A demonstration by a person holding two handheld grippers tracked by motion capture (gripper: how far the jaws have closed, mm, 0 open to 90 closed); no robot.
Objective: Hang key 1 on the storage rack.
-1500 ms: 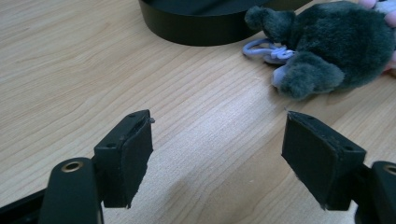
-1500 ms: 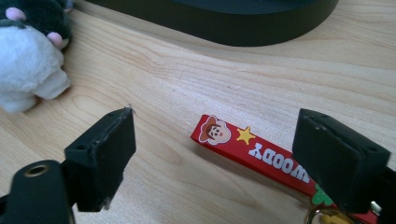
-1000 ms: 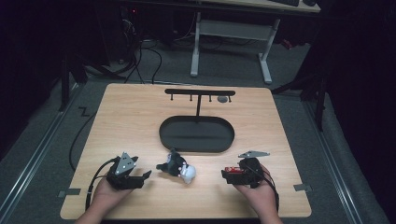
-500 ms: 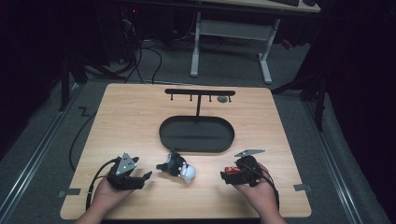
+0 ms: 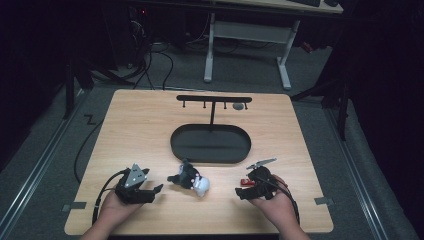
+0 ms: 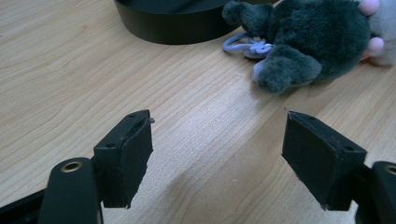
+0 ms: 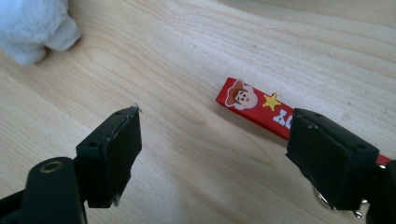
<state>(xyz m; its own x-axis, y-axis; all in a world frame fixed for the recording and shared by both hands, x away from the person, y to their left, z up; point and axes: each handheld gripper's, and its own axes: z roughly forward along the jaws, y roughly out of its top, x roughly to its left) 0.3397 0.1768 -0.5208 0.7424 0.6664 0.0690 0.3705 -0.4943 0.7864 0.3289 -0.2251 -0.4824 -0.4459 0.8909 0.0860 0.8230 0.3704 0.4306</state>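
Lying flat, red cartoon-printed strap [image 7: 254, 108]

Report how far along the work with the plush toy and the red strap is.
Done: nothing visible; the hook rack bears no toy or strap. In hand: the right gripper hangs open over the table, the red strap lying flat under its right jaw, ungripped. The left gripper is open, aimed at the plush toy, apart from it. Left: gripping and placing both, probably on the rack.

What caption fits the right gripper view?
Open right gripper poised over wooden table, red cartoon strap beside one jaw.
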